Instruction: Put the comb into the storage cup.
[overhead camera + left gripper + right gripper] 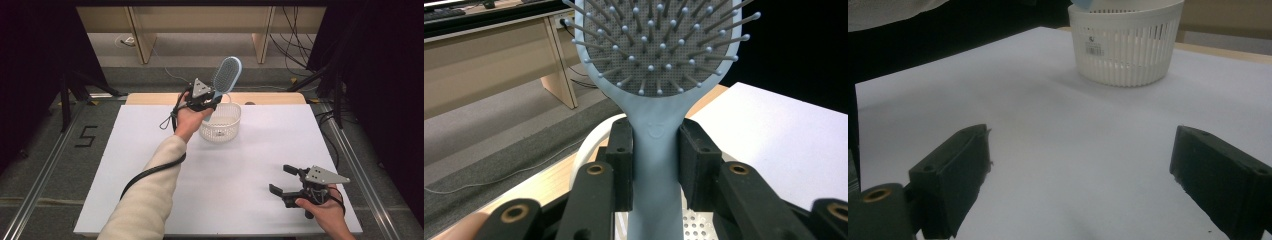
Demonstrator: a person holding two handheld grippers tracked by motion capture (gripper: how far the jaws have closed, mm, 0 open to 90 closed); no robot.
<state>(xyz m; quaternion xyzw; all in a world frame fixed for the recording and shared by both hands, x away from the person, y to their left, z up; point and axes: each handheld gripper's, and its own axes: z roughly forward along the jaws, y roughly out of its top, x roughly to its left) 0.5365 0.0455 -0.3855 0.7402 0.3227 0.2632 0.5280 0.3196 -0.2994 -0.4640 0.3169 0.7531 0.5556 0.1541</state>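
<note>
A light blue paddle hairbrush [227,75] [659,60] with grey bristles is held up above the far side of a white slotted basket [220,122] [1125,42]. My left gripper [206,100] [655,155] is shut on the brush's handle, with the brush head tilted up and to the right. The bottom of the handle hangs over the basket's rim [586,145]. My right gripper [281,180] [1080,185] rests low over the white table near the front right, open, with nothing between its black fingers [955,170].
A white sheet [220,170] covers the table, with a wooden strip [150,98] along the far edge. Beyond it stand a wooden desk [142,40] and loose cables [295,50] on the floor. A "5" [86,136] is marked on the floor at the left.
</note>
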